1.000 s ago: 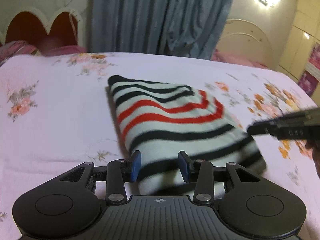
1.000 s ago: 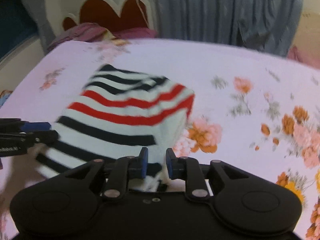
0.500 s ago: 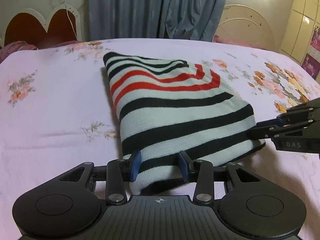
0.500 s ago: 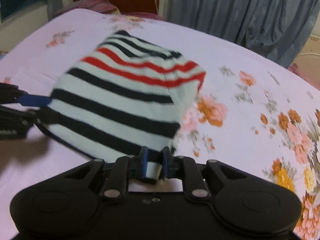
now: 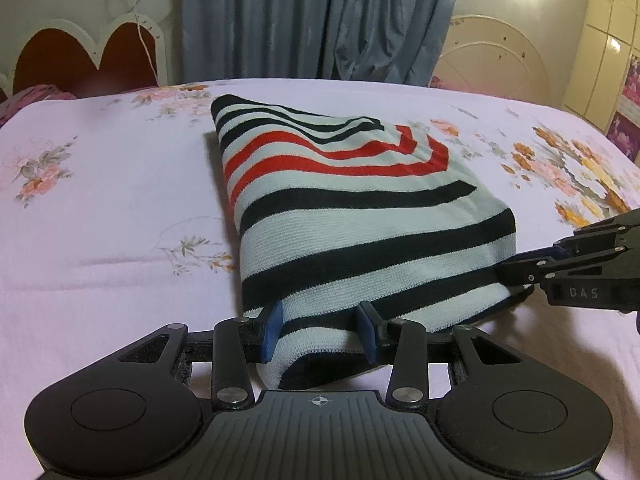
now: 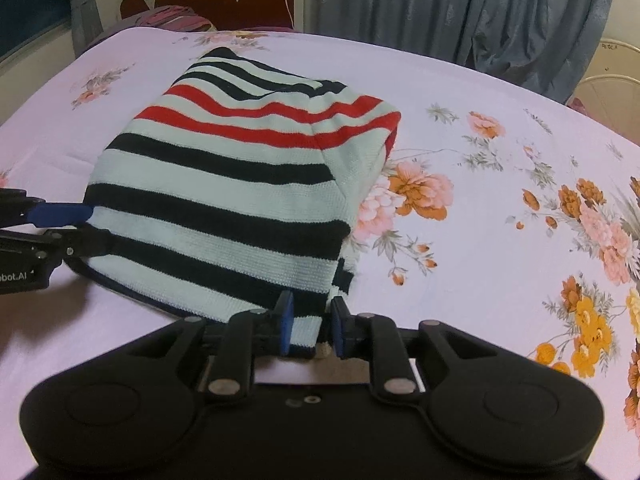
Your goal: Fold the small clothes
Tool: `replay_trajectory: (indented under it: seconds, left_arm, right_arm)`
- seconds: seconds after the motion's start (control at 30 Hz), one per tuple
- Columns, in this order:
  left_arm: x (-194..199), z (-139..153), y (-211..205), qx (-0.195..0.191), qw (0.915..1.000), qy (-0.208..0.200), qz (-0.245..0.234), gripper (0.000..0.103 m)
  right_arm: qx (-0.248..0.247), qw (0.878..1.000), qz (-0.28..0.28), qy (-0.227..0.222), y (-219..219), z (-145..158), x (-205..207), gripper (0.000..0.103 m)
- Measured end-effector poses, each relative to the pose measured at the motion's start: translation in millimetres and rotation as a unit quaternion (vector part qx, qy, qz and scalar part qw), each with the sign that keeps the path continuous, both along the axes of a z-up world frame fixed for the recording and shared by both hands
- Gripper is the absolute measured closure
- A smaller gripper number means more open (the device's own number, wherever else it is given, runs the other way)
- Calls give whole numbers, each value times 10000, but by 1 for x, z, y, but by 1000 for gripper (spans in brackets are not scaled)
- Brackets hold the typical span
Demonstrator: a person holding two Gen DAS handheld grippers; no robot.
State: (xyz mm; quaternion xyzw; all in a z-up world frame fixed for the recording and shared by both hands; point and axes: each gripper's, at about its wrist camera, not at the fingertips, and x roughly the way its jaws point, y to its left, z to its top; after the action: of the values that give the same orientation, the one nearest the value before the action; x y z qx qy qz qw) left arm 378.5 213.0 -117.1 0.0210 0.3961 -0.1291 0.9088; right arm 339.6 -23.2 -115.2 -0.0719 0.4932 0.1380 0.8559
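The striped knit garment lay folded mid-bed on the floral bedsheet, toward the near edge. The left gripper clamped its near-left corner; the right gripper pinched the near-right corner, seemingly bunched between the pads.

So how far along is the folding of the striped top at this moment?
Done: the striped top already lies doubled over into a compact block on the floral bedsheet. In hand: the left tongs and right tongs each pinch a near corner of its edge. Left: letting go, and perhaps one more fold; no other clothes show in either view.
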Motion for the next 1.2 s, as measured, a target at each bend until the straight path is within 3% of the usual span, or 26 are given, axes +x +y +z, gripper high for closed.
replay_trajectory:
  seconds: [0.27, 0.3, 0.33, 0.37, 0.4, 0.43, 0.73, 0.93, 1.2]
  left_arm:
    - [-2, 12, -11, 239, 9994, 62, 253, 62]
    - [-5, 18, -13, 304, 9990, 43, 312, 55]
    - [-11, 24, -15, 359, 9986, 5, 391, 38]
    - [-18, 30, -17, 400, 9979, -78, 507, 0]
    - [-31, 36, -20, 418, 9963, -341, 673, 0]
    - [-41, 41, -22, 398, 9955, -476, 721, 0]
    - [-123, 67, -47, 155, 9940, -435, 995, 0]
    - [-194, 98, -69, 512, 9922, -756, 850, 0]
    - [-266, 131, -67, 134, 9883, -1030, 1115, 0]
  right_arm:
    - [59, 9999, -70, 76, -1, 7, 2, 85]
    - [141, 9998, -142, 45, -4, 13, 0, 83]
    - [219, 9995, -234, -30, -8, 21, -5, 73]
    - [256, 9991, -323, -133, -11, 27, -10, 40]
    - [269, 9982, -433, -304, -16, 34, -18, 19]
    - [258, 9971, -520, -492, -20, 40, -26, 9]
    - [544, 9934, -776, -650, -66, 76, -105, 8]
    - [554, 9915, -826, -833, -78, 104, -164, 5]
    - [772, 9850, -1018, -1162, -90, 138, -232, 4]
